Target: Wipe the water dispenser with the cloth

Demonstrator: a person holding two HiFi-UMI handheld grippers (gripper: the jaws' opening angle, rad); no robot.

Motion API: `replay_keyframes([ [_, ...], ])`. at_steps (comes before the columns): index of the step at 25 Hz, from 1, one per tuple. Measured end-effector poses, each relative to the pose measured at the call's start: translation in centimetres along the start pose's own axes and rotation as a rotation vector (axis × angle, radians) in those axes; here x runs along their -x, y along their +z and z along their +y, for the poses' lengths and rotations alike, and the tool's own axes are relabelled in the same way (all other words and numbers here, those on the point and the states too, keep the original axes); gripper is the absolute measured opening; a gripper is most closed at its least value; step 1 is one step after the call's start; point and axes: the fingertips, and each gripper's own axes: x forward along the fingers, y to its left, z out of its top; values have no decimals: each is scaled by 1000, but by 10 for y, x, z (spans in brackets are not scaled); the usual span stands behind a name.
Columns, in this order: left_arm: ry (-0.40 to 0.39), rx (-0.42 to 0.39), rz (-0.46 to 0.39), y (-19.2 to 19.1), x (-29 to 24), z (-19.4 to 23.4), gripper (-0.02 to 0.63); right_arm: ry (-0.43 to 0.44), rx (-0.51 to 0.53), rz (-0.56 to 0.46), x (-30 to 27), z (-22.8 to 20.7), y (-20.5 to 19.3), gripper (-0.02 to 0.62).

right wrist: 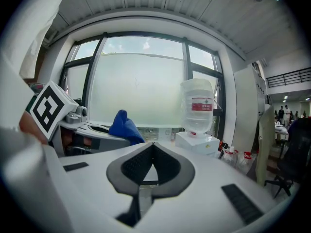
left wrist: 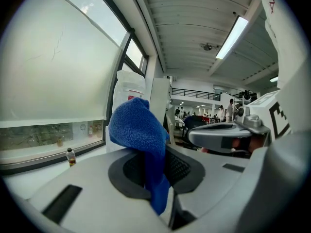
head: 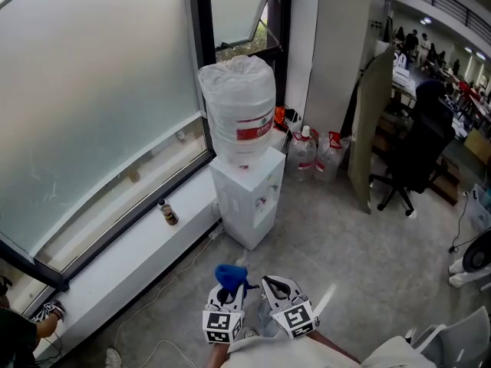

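Observation:
The white water dispenser (head: 247, 196) stands by the window with a large wrapped water bottle (head: 239, 110) on top; the right gripper view shows the dispenser (right wrist: 197, 142) far ahead. A blue cloth (left wrist: 141, 135) is pinched in my left gripper (left wrist: 154, 168), bunched above the jaws and hanging below them. In the head view the cloth (head: 230, 274) sticks out of the left gripper (head: 228, 291) at the bottom centre, well short of the dispenser. My right gripper (right wrist: 152, 163) is shut with nothing in it, beside the left one (head: 278, 291).
A small brown bottle (head: 168, 214) stands on the low white ledge (head: 123, 259) under the frosted window. Bags and bottles (head: 314, 150) lie behind the dispenser. A grey partition (head: 367, 121) and a black office chair (head: 418, 148) stand to the right. A person's hand (head: 46, 324) shows at lower left.

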Motion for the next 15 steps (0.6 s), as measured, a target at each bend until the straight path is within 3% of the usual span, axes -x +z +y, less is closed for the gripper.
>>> replay_keyframes([
  [15, 3, -7, -20, 5, -3, -6, 63, -33, 6, -14, 7, -14, -3, 14],
])
